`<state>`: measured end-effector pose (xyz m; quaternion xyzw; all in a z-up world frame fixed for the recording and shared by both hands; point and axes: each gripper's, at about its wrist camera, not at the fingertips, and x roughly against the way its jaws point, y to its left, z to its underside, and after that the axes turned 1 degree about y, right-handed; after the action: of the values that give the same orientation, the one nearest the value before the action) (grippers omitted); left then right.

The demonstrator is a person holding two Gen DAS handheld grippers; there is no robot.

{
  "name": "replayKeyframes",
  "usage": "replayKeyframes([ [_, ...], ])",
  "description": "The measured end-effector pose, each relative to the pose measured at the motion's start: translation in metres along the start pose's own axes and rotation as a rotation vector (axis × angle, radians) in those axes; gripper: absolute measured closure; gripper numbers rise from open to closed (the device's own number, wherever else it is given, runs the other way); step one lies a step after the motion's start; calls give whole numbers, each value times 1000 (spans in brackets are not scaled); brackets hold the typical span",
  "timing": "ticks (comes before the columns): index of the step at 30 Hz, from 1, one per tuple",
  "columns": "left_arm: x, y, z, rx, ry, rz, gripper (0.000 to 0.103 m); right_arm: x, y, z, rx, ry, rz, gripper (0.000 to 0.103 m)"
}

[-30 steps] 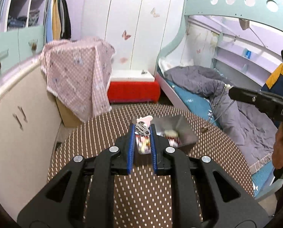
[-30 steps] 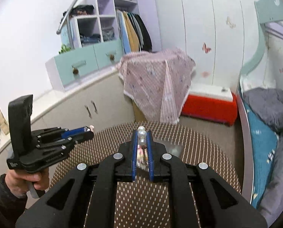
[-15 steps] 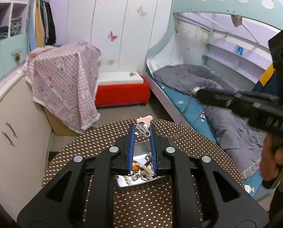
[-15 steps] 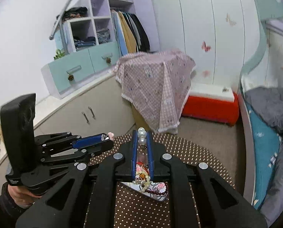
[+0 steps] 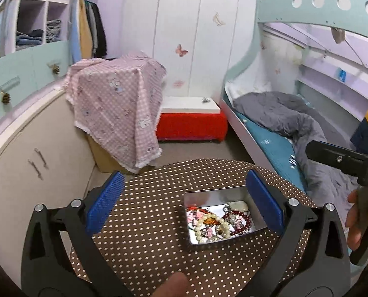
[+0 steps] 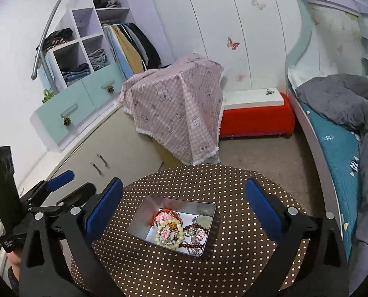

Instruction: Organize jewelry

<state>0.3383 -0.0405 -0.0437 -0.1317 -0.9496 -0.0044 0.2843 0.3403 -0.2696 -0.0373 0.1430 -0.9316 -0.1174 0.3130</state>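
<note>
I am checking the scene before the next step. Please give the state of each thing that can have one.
Left tongs: opening, nothing gripped.
Right tongs: opening, nothing gripped.
Metal tin: lidless, on the dotted table.
Jewelry: heaped inside the tin.
Wardrobe: open, clothes hanging.
Drawers: shut.

Left gripper (image 5: 184, 200) is opening wide, nothing between its blue pads (image 5: 104, 201); the metal tin (image 5: 208, 241) of jewelry (image 5: 217, 219) is sitting at four o'clock on the dotted table (image 5: 154, 222)
</note>
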Motion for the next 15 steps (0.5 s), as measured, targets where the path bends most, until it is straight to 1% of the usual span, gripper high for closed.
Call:
replayKeyframes([
  [5, 28, -3, -3, -18, -48, -53, 6, 24, 16, 1, 26, -36, 25, 8],
  [8, 53, -8, -1, -30, -86, -85, 6, 41, 30, 5, 53, -60, 39, 8],
  [15, 110, -16, 9, -11, -173, -122, 6, 83, 56, 30, 104, -120, 82, 8],
])
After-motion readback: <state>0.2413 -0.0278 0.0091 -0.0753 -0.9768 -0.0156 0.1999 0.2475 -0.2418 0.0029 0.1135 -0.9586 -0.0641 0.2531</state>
